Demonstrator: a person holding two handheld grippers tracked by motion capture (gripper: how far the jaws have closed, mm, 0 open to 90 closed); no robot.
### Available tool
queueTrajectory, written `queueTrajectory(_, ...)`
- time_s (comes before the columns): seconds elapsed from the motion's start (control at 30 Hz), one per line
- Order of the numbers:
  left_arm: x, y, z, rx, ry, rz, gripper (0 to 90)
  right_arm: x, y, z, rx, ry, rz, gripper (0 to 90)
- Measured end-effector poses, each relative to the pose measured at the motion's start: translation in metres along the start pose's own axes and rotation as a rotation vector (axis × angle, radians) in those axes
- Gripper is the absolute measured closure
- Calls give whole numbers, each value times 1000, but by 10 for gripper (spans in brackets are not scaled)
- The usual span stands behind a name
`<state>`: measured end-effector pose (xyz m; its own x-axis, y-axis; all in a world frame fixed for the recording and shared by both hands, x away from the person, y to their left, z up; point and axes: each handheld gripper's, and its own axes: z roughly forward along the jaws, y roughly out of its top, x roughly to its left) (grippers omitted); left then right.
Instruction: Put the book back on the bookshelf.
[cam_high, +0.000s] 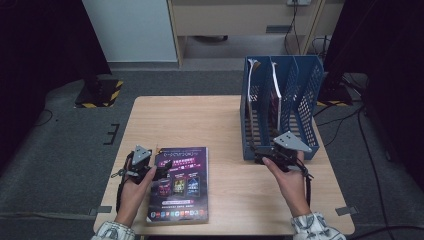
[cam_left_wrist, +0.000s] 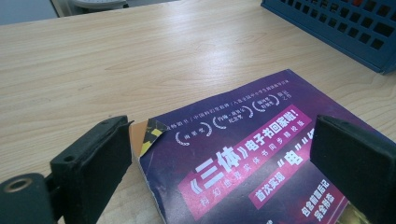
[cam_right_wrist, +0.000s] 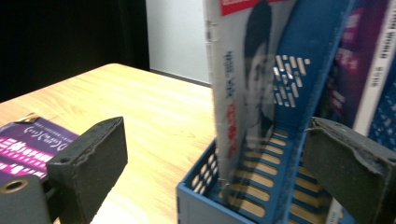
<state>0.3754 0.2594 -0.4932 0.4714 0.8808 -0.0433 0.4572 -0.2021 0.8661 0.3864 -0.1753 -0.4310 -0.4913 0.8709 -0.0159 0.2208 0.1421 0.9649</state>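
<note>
High view: a purple magazine (cam_high: 179, 184) lies flat on the light wood-grain tabletop (cam_high: 200, 120), lower centre-left of frame, glossy cover w/ pink and white print. The left tool (cam_high: 159, 171) sits at the mag's left edge, lower left of frame, held in a hand (cam_high: 134, 191); a grey three-cornered plate on top. The right tool (cam_high: 263, 156) is at centre-right, just at the front end of a blue plastic file rack (cam_high: 305, 95), rectangular, w/ perforated walls and upright dividers. Two thin magazines stand upright in the rack's left slots.

Left gripper view: jaws spread wide, nothing clamped. Black, blocky pads w/ matte rubbery faces; left pad just beside the mag's (cam_left_wrist: 247, 154) near corner, right pad over the cover at right of frame. Corner is dog-eared, a small curled flap showing yellow/black, w/ an orange page under it. Can't tell if either pad touches the paper. Rack's (cam_left_wrist: 336, 23) perforated blue wall in upper right of frame.

Right gripper view: jaws also released, wide apart, nothing between the pads. They frame the rack's (cam_right_wrist: 205, 186) open front end; slotted floor and grid-hole wall visible. A thin standing magazine (cam_right_wrist: 238, 93), pale cover w/ red print, rises centre frame. The purple mag (cam_right_wrist: 28, 140) lies flat at lower left of frame.
</note>
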Motion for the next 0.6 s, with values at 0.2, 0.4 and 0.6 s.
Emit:
queueTrajectory(0.2, 0, 0, 1, 7, -5, 3, 52, 13, -3, 3, 11, 27, -23, 78)
queueTrajectory(0.4, -1, 0, 1, 9, -7, 7, 53, 29, -7, 8, 32, 61, -69, 78)
queueTrajectory(0.6, -1, 0, 2, 9, -13, 13, 53, 41, -11, 11, 47, 89, -82, 77)
